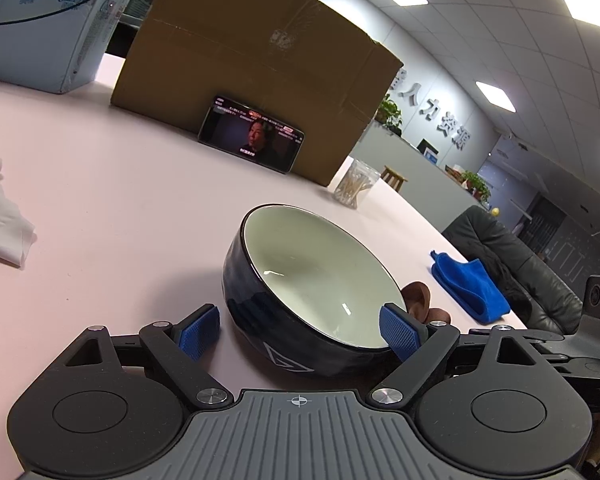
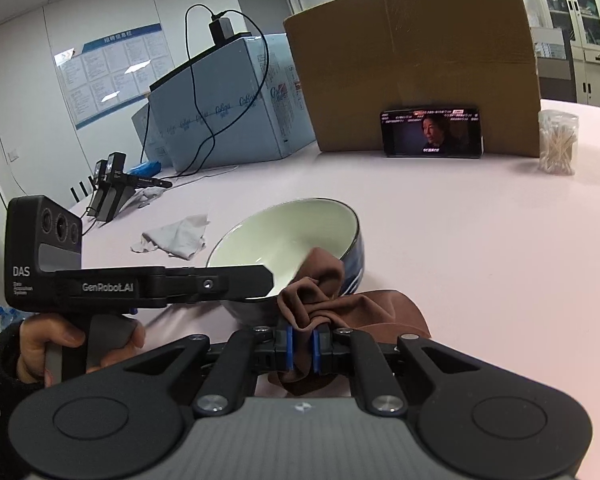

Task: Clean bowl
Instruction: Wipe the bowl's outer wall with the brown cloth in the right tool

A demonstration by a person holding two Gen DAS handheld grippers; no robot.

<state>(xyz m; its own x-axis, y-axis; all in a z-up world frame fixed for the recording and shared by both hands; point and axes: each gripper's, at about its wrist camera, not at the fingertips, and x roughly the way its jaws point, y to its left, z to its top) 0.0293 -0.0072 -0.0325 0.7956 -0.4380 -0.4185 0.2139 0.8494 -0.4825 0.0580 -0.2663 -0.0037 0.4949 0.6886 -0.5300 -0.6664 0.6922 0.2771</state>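
A dark blue bowl (image 1: 292, 320) with a pale green inside stands on the pink table, close in front of my left gripper (image 1: 300, 334). That gripper is open, one blue pad on each side of the bowl's near wall. In the right wrist view the bowl (image 2: 300, 236) looks tilted and the left gripper's finger (image 2: 220, 284) reaches its near rim. My right gripper (image 2: 303, 346) is shut on a brown cloth (image 2: 320, 296), which bunches against the bowl's rim. A bit of the brown cloth (image 1: 418, 300) shows behind the bowl.
A cardboard box (image 2: 416, 60) with a phone (image 2: 432, 131) leaning on it stands at the back. A jar of cotton swabs (image 2: 558, 142), a blue cloth (image 1: 470, 286), a white rag (image 2: 174, 236), blue cartons (image 2: 228, 108) and a black chair (image 1: 512, 264) are around.
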